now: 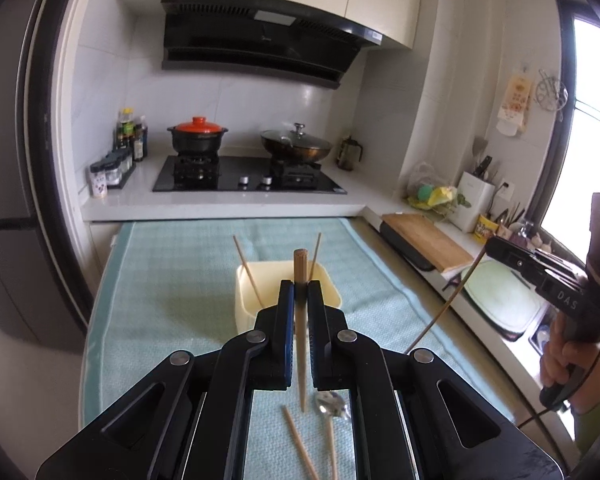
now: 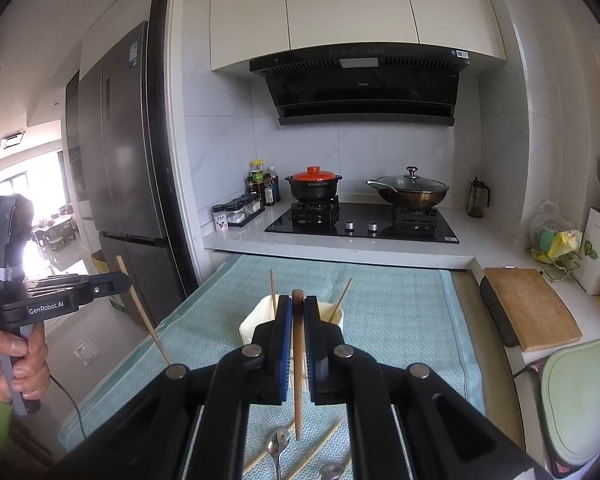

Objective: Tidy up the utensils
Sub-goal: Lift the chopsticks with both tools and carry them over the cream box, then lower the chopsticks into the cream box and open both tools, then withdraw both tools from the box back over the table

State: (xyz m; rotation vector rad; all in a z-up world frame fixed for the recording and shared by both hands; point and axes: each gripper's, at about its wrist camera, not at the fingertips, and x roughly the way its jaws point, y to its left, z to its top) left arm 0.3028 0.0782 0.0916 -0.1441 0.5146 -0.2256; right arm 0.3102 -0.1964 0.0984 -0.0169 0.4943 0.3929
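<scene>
My left gripper is shut on a wooden chopstick, held upright above the teal mat. My right gripper is shut on another chopstick, also upright. Each gripper shows in the other's view, the right one at the far right, the left one at the far left. A cream utensil holder stands on the mat ahead with two chopsticks leaning in it; it also shows in the right wrist view. A loose chopstick and a metal spoon lie on the mat below. More chopsticks and spoons lie near the right gripper.
A stove with a red-lidded pot and a wok stands behind the mat. Spice jars sit at the left of it. A wooden cutting board and a green board lie to the right. A fridge stands at the left.
</scene>
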